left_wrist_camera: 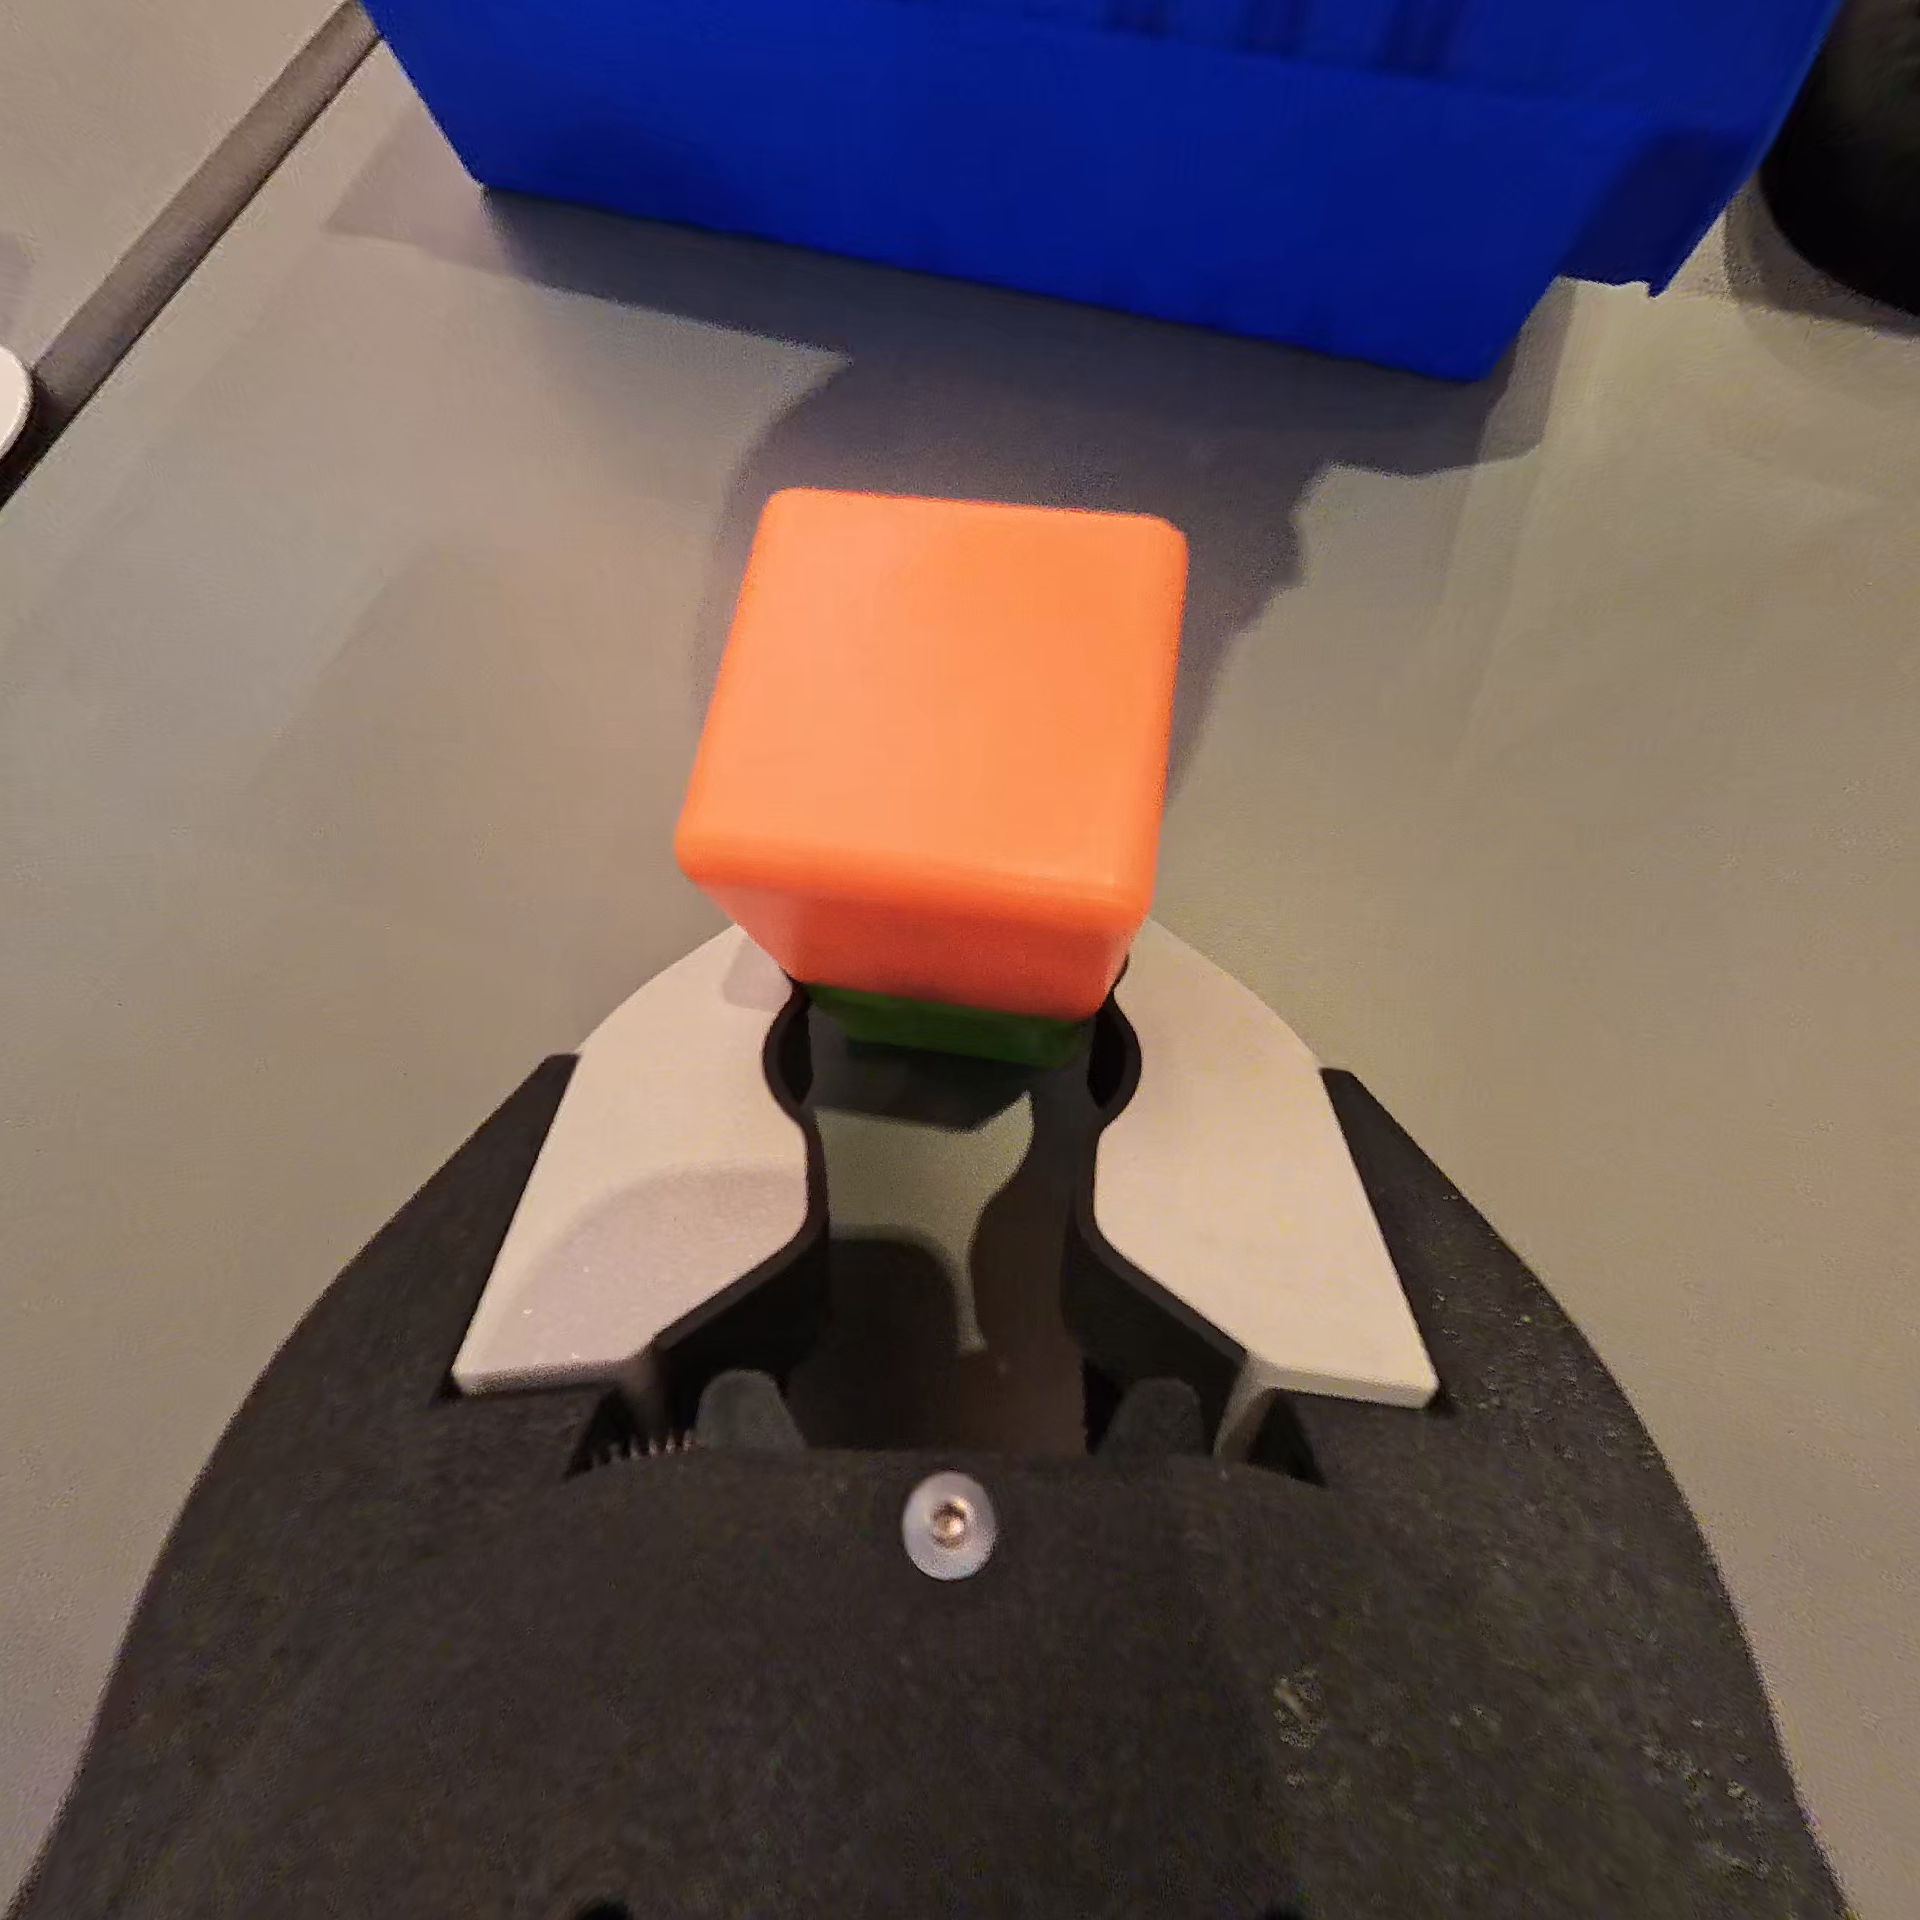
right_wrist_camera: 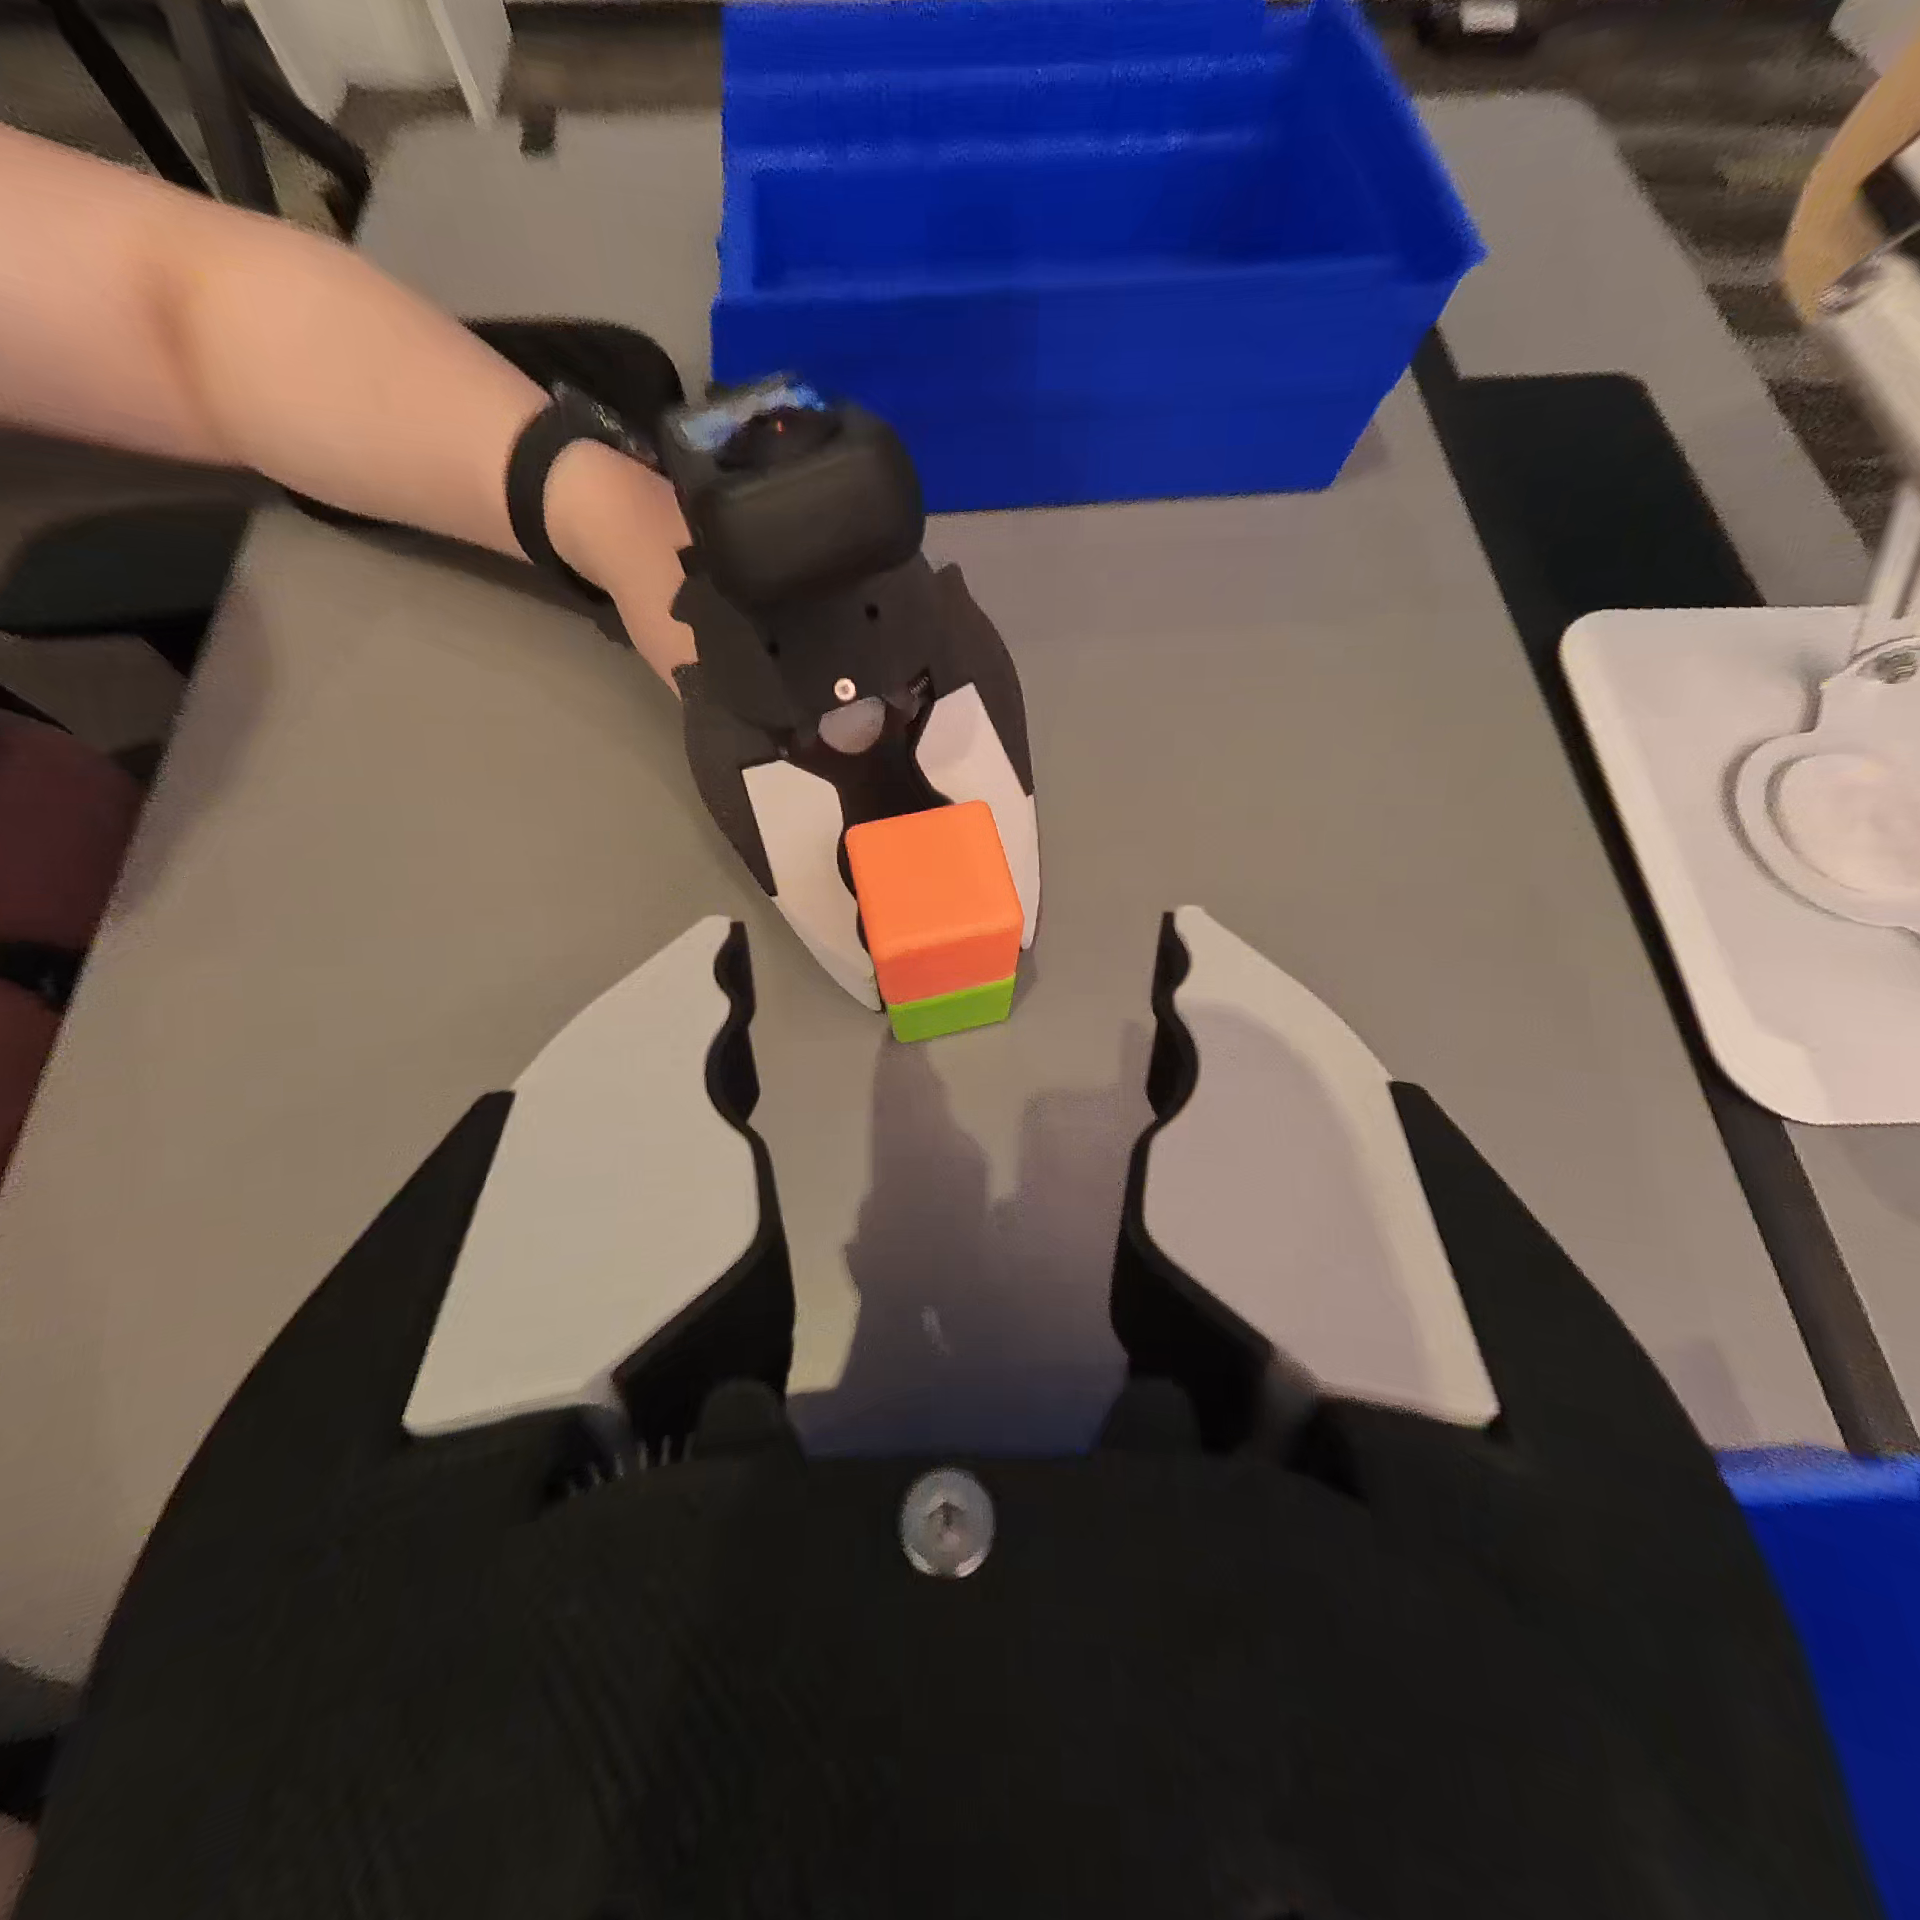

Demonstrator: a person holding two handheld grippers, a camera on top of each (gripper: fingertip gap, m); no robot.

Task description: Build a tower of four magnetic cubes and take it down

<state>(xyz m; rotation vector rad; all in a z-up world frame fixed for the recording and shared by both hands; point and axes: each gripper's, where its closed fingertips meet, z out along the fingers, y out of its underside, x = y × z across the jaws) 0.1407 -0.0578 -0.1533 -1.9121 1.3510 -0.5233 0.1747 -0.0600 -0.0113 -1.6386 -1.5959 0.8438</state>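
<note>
An orange cube sits on a green cube as a two-cube stack on the grey table. My left gripper is shut around the stack, its fingers flanking the orange cube's lower part and the green cube. In the right wrist view the orange cube and green cube stand on the table with the left gripper reaching down from behind. My right gripper is open and empty, just short of the stack on the near side.
A blue bin stands behind the stack, also in the left wrist view. A white stand base lies at the right. A blue object is at the near right. A person's forearm comes in from the left. The gap from one gripper's tips to the other's is roughly 15 cm.
</note>
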